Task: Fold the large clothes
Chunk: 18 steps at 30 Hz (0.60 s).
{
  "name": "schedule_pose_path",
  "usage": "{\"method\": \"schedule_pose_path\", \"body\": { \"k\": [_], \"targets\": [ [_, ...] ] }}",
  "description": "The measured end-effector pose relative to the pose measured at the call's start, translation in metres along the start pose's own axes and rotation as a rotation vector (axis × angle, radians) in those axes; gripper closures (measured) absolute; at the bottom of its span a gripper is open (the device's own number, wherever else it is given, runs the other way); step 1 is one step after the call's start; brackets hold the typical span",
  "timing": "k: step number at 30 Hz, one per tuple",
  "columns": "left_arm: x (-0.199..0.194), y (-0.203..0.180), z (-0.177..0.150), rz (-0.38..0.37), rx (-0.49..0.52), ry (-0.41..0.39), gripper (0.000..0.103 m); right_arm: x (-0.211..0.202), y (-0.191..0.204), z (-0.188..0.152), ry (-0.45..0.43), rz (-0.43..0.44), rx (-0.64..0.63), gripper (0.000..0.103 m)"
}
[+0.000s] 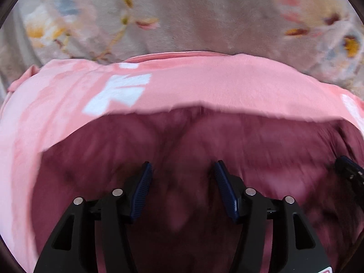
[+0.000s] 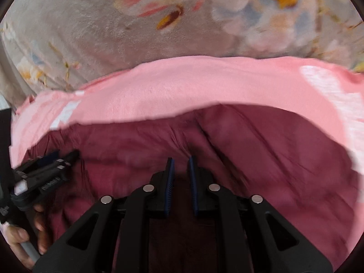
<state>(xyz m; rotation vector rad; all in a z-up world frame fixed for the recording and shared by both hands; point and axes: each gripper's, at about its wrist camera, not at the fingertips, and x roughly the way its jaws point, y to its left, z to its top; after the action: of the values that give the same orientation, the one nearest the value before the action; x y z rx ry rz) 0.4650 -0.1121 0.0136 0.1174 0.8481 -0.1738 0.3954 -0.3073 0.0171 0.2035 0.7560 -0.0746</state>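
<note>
Left wrist view: maroon fabric garment (image 1: 227, 141) overlaps pink printed cloth (image 1: 204, 82) on floral fleece bed cover (image 1: 193, 18); left gripper (image 1: 183, 170) fingers released, right gripper (image 2: 180, 161) fingers nearly clenched, pinching nothing visible.

Open left tool (image 1: 183, 173) over maroon garment (image 1: 250, 141)

No word or number can be read. The pink garment (image 1: 204, 84) carries blocky white print (image 1: 118, 93) up and left of the left claw's tips, too blurred and cropped to make out; more white print (image 2: 329, 86) lies far right of the right claw.
</note>
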Motion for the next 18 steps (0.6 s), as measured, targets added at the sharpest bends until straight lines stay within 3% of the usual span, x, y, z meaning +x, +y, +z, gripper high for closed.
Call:
{"method": "schedule_pose_path", "body": {
  "k": [3,4,5,8,10,14,18],
  "targets": [
    [-0.063,0.022,-0.045,-0.061,0.035,-0.001,0.04,-0.088,-0.012,-0.042,-0.053,0.015,-0.04,0.071],
    [-0.079,0.029,-0.059,-0.066,0.048,0.0,0.038,-0.115,-0.018,-0.06,-0.067,0.014,-0.047,0.056],
    [-0.103,0.043,-0.083,-0.073,0.064,0.006,0.034,-0.15,-0.029,-0.086,-0.074,0.011,-0.054,0.048],
    [-0.153,0.087,-0.139,-0.062,0.065,0.036,0.026,-0.219,-0.06,-0.153,-0.038,-0.003,-0.04,0.042],
    [-0.174,0.12,-0.173,-0.059,0.02,0.089,0.026,-0.254,-0.086,-0.201,0.011,-0.022,0.022,0.039],
    [-0.204,0.183,-0.239,-0.125,-0.148,0.193,0.026,-0.291,-0.122,-0.268,0.071,-0.042,0.155,0.038],
    [-0.221,0.208,-0.281,-0.163,-0.257,0.22,0.026,-0.303,-0.138,-0.308,0.053,0.034,0.286,0.038]
  ]
}}
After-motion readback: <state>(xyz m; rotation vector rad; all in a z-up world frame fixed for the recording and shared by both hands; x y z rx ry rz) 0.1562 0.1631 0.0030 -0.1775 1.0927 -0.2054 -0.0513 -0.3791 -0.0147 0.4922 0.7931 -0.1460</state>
